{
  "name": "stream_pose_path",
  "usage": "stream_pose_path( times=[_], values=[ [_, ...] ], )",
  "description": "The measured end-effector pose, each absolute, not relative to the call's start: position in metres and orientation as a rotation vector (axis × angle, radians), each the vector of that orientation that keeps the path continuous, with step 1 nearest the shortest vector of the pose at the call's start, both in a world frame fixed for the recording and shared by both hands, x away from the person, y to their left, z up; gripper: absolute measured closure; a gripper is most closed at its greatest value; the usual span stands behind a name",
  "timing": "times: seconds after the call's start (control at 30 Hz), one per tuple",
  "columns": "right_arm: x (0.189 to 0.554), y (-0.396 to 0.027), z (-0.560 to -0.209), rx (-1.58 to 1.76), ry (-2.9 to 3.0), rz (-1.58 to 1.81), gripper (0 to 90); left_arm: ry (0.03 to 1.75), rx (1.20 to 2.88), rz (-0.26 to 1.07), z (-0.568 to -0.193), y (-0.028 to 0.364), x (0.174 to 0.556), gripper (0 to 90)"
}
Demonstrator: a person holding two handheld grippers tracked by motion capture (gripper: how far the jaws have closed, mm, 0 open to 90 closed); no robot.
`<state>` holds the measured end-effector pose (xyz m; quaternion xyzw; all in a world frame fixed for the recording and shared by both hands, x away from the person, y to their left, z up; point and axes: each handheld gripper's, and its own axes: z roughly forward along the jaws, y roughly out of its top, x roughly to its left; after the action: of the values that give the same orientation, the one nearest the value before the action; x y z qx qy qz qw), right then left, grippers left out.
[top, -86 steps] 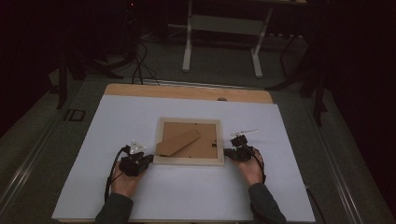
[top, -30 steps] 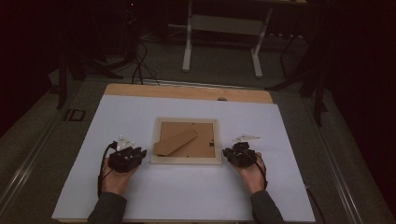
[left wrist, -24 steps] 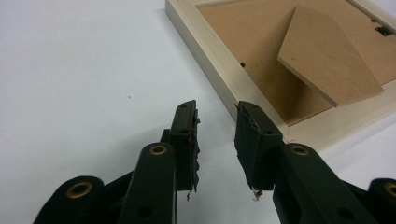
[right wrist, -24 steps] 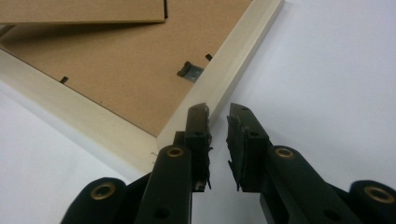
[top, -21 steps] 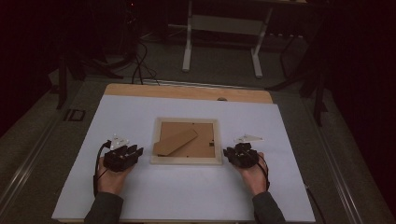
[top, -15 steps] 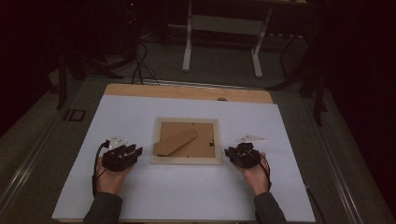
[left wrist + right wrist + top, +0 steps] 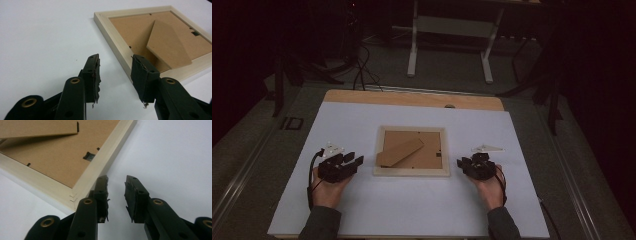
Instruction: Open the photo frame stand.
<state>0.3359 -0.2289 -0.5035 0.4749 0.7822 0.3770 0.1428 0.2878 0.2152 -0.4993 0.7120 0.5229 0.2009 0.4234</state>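
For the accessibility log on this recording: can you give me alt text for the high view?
A wooden picture frame lies back-up, stand folded flat, in the middle of a white table. A person's hands hold the left tongs and the right tongs either side of it, clear of it. Dark room behind.

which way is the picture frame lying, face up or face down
Face down: the picture frame shows its brown backing board and cardboard stand upward.
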Motion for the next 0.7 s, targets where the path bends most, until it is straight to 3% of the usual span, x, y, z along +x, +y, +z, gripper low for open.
stream_pose_path(
  times=[0.4, 0.7],
  values=[
    [0.335, -0.231, -0.503, 1.364, 2.241, 1.111, 70.4, 1.239, 1.825, 0.44, -0.477, 0.206, 0.29, 57.1],
    [0.336, -0.231, -0.503, 1.356, 2.247, 1.116, 69.8, 1.195, 1.878, 0.434, -0.463, 0.194, 0.303, 44.4]
  ],
)
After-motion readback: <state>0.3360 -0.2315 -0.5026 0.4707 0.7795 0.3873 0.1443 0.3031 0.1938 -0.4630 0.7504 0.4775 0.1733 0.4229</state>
